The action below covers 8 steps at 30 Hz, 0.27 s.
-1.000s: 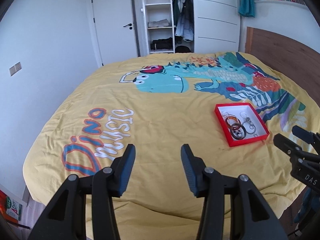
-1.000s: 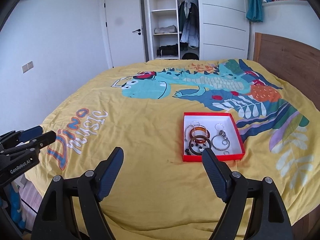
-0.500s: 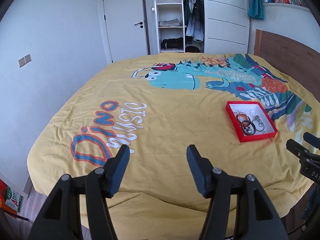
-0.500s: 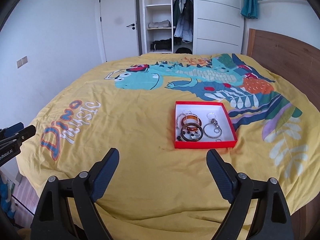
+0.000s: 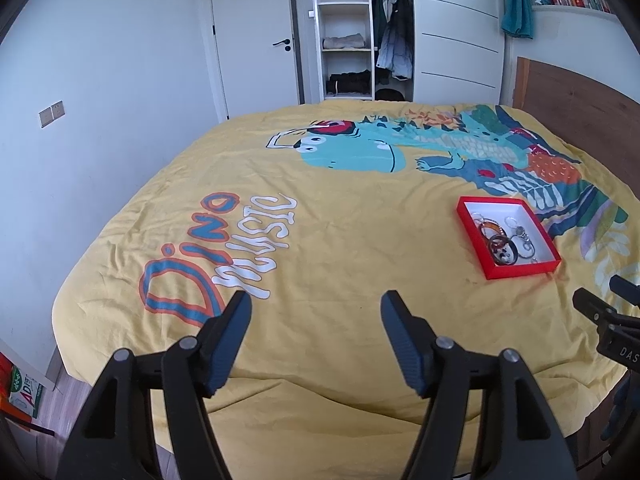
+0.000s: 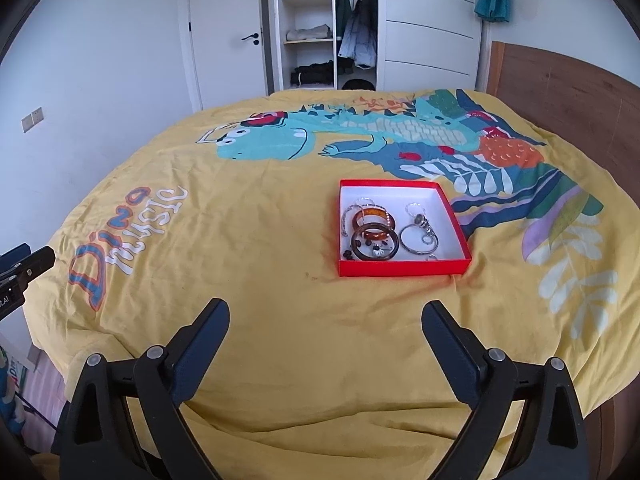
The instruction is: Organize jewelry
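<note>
Your red tray (image 6: 402, 269) holds amber bangles (image 6: 372, 220), silver rings (image 6: 419, 239), maybe beads; left tool (image 5: 316, 312) and right tool (image 6: 326, 320) both gape wide, holding nothing.

Left hand-held gripper (image 5: 316, 312) jaws wider apart, farther left of red tray (image 5: 520, 270).

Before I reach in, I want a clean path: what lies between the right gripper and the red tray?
Only bare yellow bedspread lies between the right gripper and the red tray, as the right wrist view shows.
</note>
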### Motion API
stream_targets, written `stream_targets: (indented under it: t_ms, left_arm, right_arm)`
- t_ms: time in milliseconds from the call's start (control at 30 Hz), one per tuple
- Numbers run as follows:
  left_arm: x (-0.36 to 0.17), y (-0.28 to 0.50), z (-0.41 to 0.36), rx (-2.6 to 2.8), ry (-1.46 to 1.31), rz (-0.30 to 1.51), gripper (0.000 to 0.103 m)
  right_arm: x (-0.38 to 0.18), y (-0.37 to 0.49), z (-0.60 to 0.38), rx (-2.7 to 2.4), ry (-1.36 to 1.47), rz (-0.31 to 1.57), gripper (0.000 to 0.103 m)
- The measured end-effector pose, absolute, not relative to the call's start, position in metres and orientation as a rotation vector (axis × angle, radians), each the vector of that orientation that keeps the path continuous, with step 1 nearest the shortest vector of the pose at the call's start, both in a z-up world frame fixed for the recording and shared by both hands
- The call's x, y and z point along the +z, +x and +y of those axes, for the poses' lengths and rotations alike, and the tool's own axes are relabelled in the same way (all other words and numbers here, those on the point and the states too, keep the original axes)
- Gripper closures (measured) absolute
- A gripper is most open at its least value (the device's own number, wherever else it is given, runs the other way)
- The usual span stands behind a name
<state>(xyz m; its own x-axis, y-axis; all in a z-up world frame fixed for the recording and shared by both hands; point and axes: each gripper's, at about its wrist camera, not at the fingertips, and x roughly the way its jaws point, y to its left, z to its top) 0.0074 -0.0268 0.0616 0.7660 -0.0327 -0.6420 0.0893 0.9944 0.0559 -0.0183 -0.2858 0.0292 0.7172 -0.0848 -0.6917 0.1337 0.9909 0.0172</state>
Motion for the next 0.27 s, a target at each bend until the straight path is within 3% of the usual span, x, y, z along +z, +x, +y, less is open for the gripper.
stream_targets:
  t_ms: [267]
  left_arm:
    - [0.0570,0.0086,-0.0299,-0.091,0.078,0.714,0.038]
  right_arm:
    - [0.0257,-0.0177,-0.2879,-0.121,0.071,0.770,0.004]
